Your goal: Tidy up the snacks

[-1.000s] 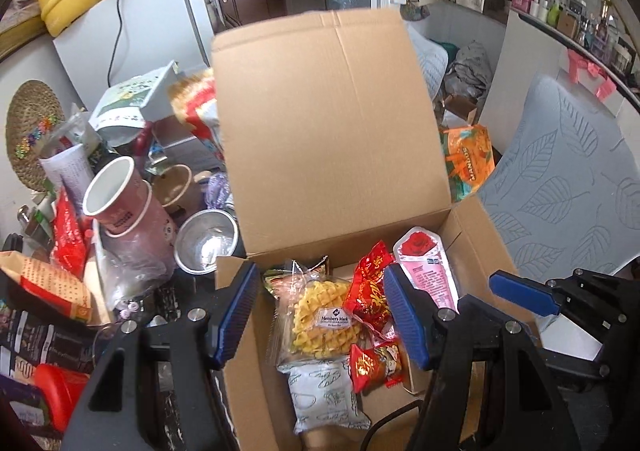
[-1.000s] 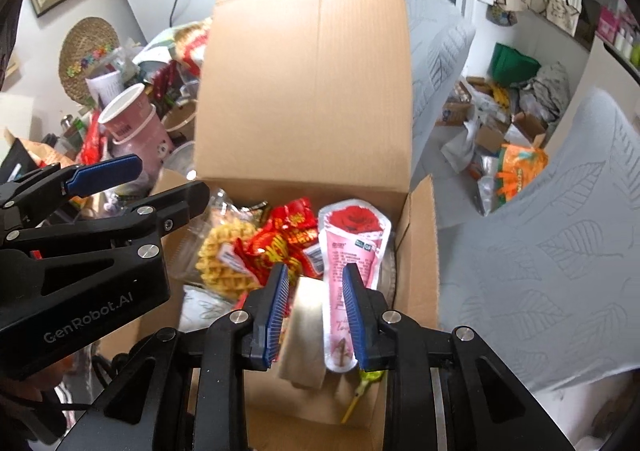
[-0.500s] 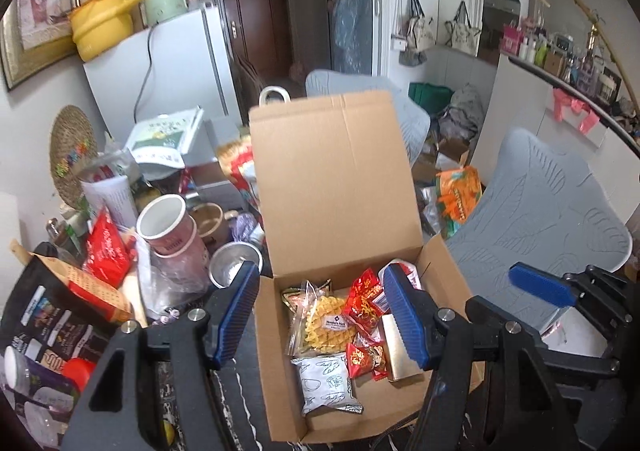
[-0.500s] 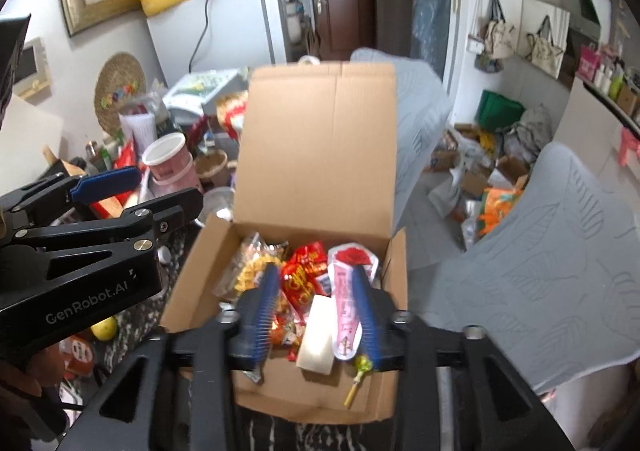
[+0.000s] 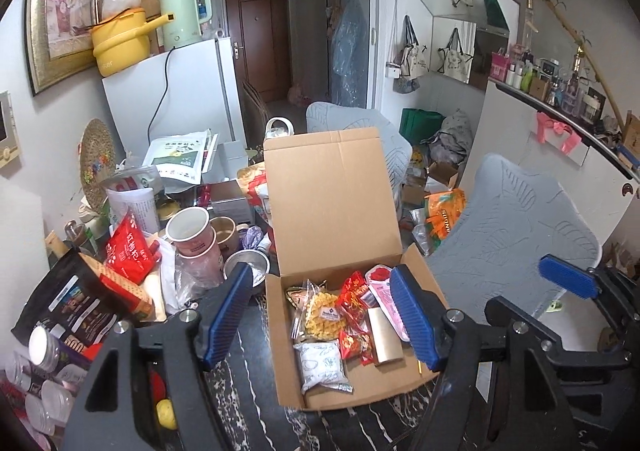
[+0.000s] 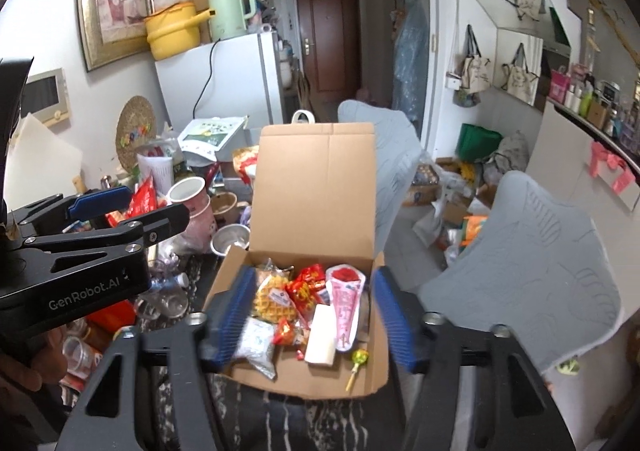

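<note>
An open cardboard box (image 5: 362, 387) (image 6: 304, 385) stands on the dark marbled table, lid upright. Inside lie a yellow waffle pack (image 5: 322, 311) (image 6: 274, 297), red snack packets (image 5: 354, 297) (image 6: 306, 289), a pink-and-red pouch (image 5: 382, 291) (image 6: 346, 301), a beige bar (image 5: 384, 335) (image 6: 322, 335), a white packet (image 5: 322, 365) (image 6: 254, 347) and a lollipop (image 6: 358, 361). My left gripper (image 5: 320, 319) is open and empty, raised in front of the box. My right gripper (image 6: 312, 319) is open and empty above the box's front.
Left of the box is clutter: stacked paper cups (image 5: 190, 229), a steel bowl (image 5: 248, 265), a red bag (image 5: 130, 247), a black coffee bag (image 5: 68, 303). A white fridge (image 5: 172, 99) stands behind. Grey chairs (image 5: 512, 219) stand to the right.
Both grippers have pulled back and up from the box. The right gripper has let go of the beige bar, which now lies in the box, and opened wide.
</note>
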`<control>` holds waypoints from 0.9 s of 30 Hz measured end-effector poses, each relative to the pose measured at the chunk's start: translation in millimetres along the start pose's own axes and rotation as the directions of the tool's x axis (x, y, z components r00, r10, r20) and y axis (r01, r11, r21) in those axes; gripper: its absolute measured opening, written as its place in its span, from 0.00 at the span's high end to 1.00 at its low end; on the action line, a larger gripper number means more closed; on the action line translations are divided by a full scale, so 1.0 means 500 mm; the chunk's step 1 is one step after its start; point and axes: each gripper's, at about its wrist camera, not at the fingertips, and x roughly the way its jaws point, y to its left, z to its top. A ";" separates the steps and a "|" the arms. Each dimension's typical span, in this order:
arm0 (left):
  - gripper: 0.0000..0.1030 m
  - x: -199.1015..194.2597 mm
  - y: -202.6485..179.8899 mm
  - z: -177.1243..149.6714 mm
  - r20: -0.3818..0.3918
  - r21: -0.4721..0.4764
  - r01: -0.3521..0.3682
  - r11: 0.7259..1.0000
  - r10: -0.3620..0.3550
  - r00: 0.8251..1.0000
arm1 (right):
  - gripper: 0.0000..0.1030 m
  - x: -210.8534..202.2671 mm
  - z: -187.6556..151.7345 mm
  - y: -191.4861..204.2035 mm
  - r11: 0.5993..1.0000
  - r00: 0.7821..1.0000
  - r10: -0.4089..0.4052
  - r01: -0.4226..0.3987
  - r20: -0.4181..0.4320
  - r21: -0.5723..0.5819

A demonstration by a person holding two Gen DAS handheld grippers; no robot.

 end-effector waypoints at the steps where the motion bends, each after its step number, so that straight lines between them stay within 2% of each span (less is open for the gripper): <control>1: 0.31 -0.008 0.001 -0.003 0.001 -0.001 0.002 1.000 -0.002 1.000 | 0.28 -0.014 -0.004 0.002 1.000 1.000 -0.001 0.001 0.011 0.004; 14: 0.31 -0.112 -0.002 -0.072 -0.008 0.016 0.016 1.000 -0.016 1.000 | 0.25 -0.125 -0.081 0.029 0.998 1.000 -0.023 0.022 0.002 0.053; 27: 0.31 -0.168 -0.006 -0.156 -0.042 0.034 0.030 0.999 -0.028 0.999 | 0.25 -0.177 -0.167 0.048 0.995 0.998 -0.042 0.047 -0.050 0.092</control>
